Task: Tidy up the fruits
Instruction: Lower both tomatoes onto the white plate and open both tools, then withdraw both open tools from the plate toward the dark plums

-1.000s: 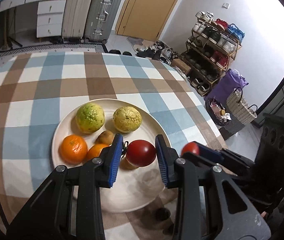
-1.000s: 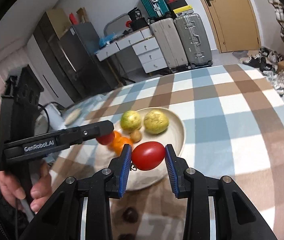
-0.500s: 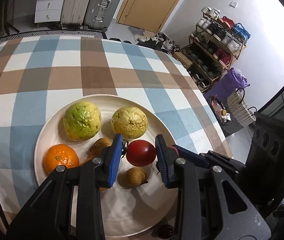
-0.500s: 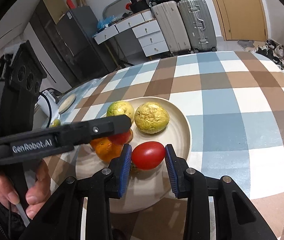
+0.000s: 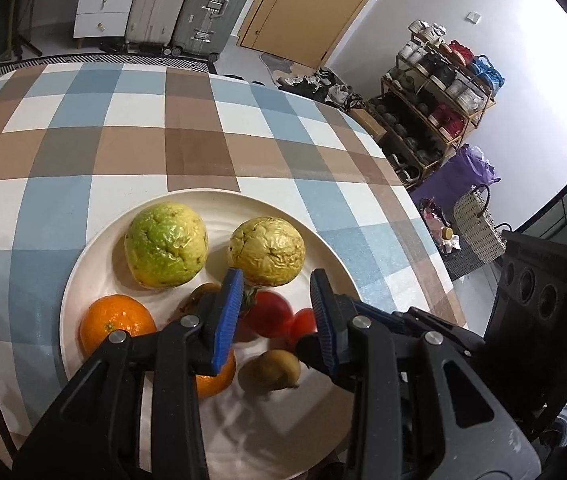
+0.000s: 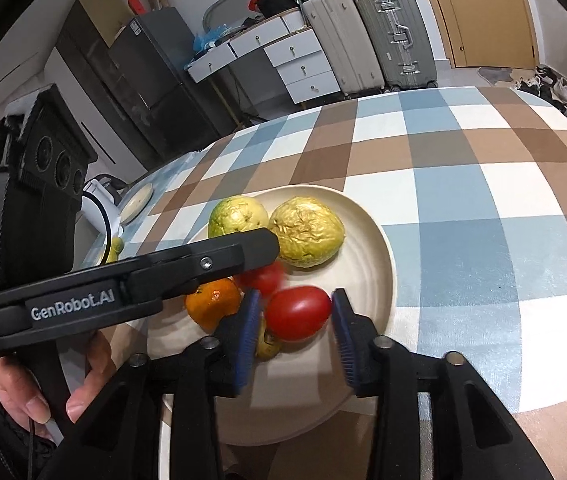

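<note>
Right gripper (image 6: 295,299), black with ribbed blue pads, points down at a slant over the near half of a plate (image 6: 367,248). Its jaws have just been opening and stand moderately wide, with an oval red tomato (image 6: 297,314), smooth and glossy, between the pads, which no longer seem to press on it; its top edge is blurred. The left gripper (image 5: 275,280), of the same make, reaches in from the left at a like slant, its handle held in a person's hand (image 6: 43,396), of which only fingers and thumb show. Its jaws are narrow around a second red tomato (image 5: 265,316), which is smeared; I cannot tell whether the pads grip it, and the right gripper's view hides most of it under a black finger. Both tomatoes are above the round, cream plate with faint rings. Nearest on it lies a small brown fruit (image 5: 269,370), then an orange (image 5: 213,378) half hidden behind the left finger, and another orange (image 5: 117,326) with pebbled skin near the left rim. Farther back sit two wrinkled, lumpy fruits side by side, a green fruit (image 5: 165,244) and a yellow fruit (image 5: 265,252). The plate rests on a tablecloth (image 5: 123,148) checked in blue, brown and white. Beyond are ribbed hard suitcases (image 6: 367,36), white drawers (image 6: 303,64) and a shoe rack (image 5: 435,96).
</note>
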{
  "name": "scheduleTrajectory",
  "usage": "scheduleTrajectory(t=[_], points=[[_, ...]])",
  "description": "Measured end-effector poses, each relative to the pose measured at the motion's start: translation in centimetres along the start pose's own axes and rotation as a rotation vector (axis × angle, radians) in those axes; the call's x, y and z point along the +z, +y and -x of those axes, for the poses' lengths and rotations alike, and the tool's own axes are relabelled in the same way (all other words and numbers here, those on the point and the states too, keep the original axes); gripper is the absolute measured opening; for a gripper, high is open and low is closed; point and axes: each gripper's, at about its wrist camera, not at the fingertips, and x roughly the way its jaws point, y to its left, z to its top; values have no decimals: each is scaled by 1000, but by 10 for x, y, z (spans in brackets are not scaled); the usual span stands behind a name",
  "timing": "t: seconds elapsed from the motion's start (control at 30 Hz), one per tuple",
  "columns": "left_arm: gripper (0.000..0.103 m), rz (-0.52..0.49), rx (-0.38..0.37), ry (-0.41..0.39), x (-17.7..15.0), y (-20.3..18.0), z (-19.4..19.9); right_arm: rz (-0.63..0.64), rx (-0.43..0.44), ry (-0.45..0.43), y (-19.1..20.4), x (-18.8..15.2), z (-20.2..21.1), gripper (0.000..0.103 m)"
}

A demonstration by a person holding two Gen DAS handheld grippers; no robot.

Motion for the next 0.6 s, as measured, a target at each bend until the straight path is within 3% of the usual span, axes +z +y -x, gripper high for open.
scheduleTrajectory(t=[0.13, 0.2, 0.37, 0.47, 0.53, 0.6], points=[[39, -4, -10, -29, -1, -2, 14, -23, 2, -71, -1, -2, 16, 79], [40, 1, -14, -48, -2, -2, 21, -48, 16, -103, -5, -5, 28, 84], [41, -6, -16, -77, -9, -10, 43, -82, 14, -141, -8, -14, 55, 84], [49, -38, -5, -113, -15, -21, 63, -76, -3, -171, -3, -20, 74, 84], [64, -48, -4, -141, -21, -26, 77, -77, -21, -190, 0, -22, 85, 86], [68, -56, 9, -165, -26, -32, 91, -84, -37, -213, 3, -27, 98, 86]])
